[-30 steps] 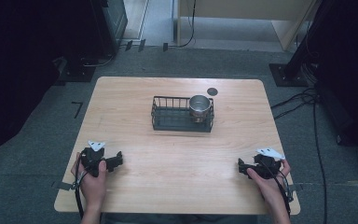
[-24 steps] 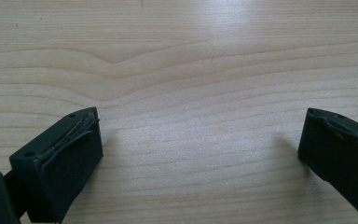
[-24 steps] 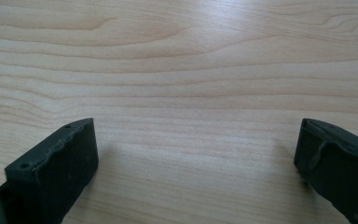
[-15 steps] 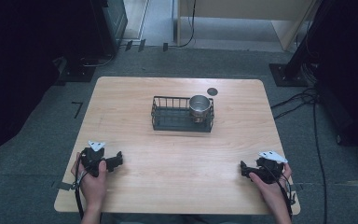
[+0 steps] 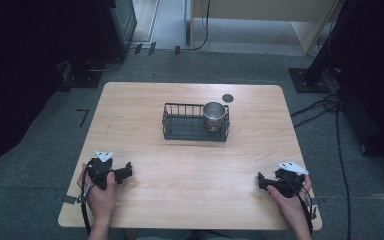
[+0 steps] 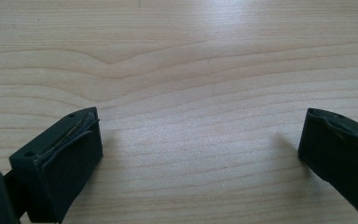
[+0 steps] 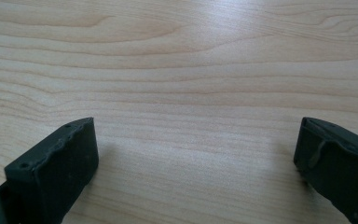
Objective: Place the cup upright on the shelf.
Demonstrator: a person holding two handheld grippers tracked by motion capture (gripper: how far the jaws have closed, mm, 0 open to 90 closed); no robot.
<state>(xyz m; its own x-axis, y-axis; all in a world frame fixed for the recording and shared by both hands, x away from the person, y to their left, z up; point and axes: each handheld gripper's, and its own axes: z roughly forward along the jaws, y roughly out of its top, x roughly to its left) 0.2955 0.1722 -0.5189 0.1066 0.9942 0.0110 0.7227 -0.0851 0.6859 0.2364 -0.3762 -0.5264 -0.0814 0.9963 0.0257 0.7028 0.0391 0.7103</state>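
Observation:
A black wire basket (image 5: 180,131) stands at the middle of the wooden table (image 5: 190,170), toward the far side. A shiny metal cup (image 5: 213,114) sits upright in its right end. My left gripper (image 5: 125,172) rests near the front left corner, open, held by a hand. In the left gripper view its jaws stand wide apart over bare wood, left gripper (image 6: 200,140). My right gripper (image 5: 261,182) lies near the front right corner, open too. In the right gripper view only wood lies between the jaws, right gripper (image 7: 196,140).
A small dark round disc (image 5: 227,98) lies on the table behind the basket. Grey carpet surrounds the table. Dark equipment stands at the left, and cables (image 5: 325,107) run along the floor at the right.
My right gripper has shifted slightly toward the front edge. The left gripper, basket and cup have stayed put.

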